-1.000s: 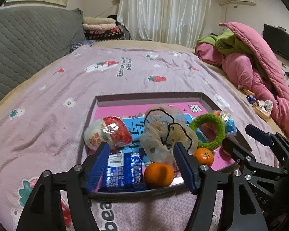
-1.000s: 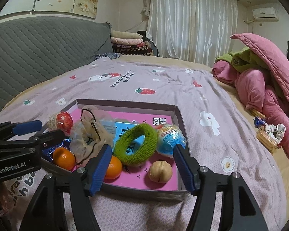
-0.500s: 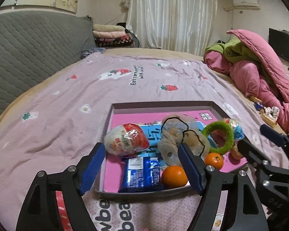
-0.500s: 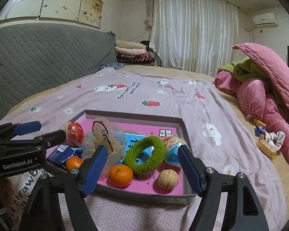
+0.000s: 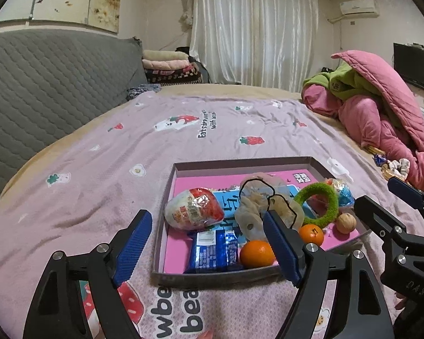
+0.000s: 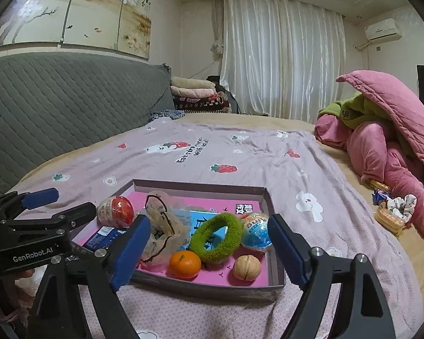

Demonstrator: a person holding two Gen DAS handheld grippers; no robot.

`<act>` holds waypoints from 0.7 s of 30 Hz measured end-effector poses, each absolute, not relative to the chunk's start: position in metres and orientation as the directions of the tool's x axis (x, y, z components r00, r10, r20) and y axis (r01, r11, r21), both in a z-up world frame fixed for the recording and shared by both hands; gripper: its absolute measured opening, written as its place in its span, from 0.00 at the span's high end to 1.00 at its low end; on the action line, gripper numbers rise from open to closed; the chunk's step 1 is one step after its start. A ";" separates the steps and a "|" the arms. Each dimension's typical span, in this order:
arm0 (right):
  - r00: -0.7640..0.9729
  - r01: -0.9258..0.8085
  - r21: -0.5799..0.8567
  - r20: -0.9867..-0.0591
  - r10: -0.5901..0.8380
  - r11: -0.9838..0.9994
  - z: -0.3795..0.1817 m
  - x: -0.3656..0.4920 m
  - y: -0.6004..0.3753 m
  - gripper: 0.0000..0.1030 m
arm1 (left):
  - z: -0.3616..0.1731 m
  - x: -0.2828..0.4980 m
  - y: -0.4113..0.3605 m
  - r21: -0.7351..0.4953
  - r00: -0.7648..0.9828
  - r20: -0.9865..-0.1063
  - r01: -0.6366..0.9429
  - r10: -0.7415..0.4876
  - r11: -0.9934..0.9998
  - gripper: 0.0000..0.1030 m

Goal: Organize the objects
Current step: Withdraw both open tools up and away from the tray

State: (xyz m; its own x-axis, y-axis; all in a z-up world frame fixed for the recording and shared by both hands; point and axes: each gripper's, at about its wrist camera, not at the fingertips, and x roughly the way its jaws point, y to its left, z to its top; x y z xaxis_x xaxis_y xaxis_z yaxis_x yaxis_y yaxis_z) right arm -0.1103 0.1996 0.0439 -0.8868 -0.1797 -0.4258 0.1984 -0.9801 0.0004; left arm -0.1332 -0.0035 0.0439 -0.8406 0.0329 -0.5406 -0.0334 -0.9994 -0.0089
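Observation:
A shallow grey box with a pink floor (image 5: 166, 217) (image 6: 271, 206) lies on the bed. In it are a red-and-white foil egg (image 5: 195, 209) (image 6: 116, 211), a blue snack packet (image 5: 213, 251) (image 6: 104, 236), two oranges (image 5: 256, 253) (image 5: 311, 234) (image 6: 185, 263), a beige scrunchie (image 5: 261, 206) (image 6: 162, 231), a green hair ring (image 5: 316, 204) (image 6: 215, 237), a blue foil egg (image 5: 342, 192) (image 6: 255, 233) and a walnut (image 5: 345, 222) (image 6: 246, 267). My left gripper (image 5: 209, 250) is open and empty before the box's near left corner. My right gripper (image 6: 209, 254) is open and empty before its near edge.
The bed has a lilac strawberry-print cover (image 5: 212, 130). A pink and green quilt heap (image 5: 381, 113) (image 6: 387, 130) lies on the right, with a small basket and sweets (image 6: 390, 214) beside it. A grey quilted headboard (image 5: 42, 84) runs along the left, with folded blankets (image 6: 198, 96) at the back.
Both grippers have drawn back and risen from the box, staying open and empty. The box now sits lower and smaller in both views. The objects in it have not moved.

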 end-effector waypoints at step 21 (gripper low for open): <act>-0.880 0.198 0.008 -0.439 -0.181 -0.980 0.040 -0.077 0.205 0.17 | 0.025 -0.099 -0.007 -0.021 -0.814 -0.579 -0.031 0.037 -0.999 0.20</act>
